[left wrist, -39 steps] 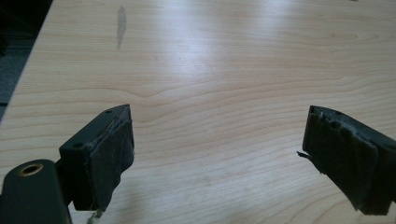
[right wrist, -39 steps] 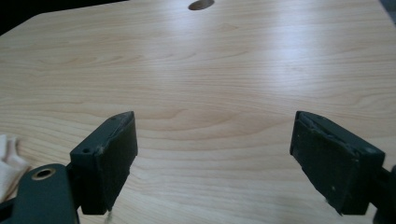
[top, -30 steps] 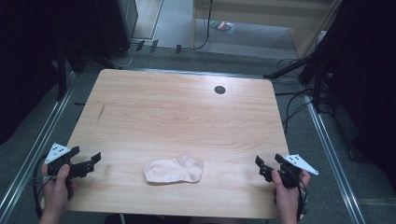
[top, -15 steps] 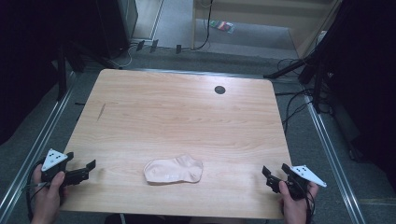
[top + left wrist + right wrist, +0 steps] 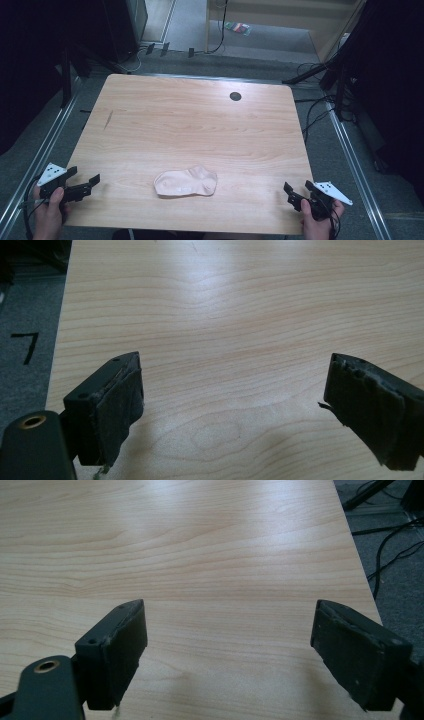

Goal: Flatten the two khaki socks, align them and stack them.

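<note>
A pale sock [image 5: 186,182] lies flat near the front edge of the wooden table [image 5: 190,125], between and well apart from both grippers. Left gripper [image 5: 84,184] and right gripper [image 5: 296,194] are spread, holding nothing. A dark round grommet [image 5: 235,96] sits far back; nothing blocks the sock.

Setting: laboratory or recording studio. Indicators: a bare light-wood surface [image 5: 200,130] stands between grey metal floor rails [image 5: 357,165] on grey carpet; black cables [image 5: 320,107] trail across the floor; black curtains [image 5: 30,60] and black stand legs [image 5: 310,76] enclose the area.
</note>
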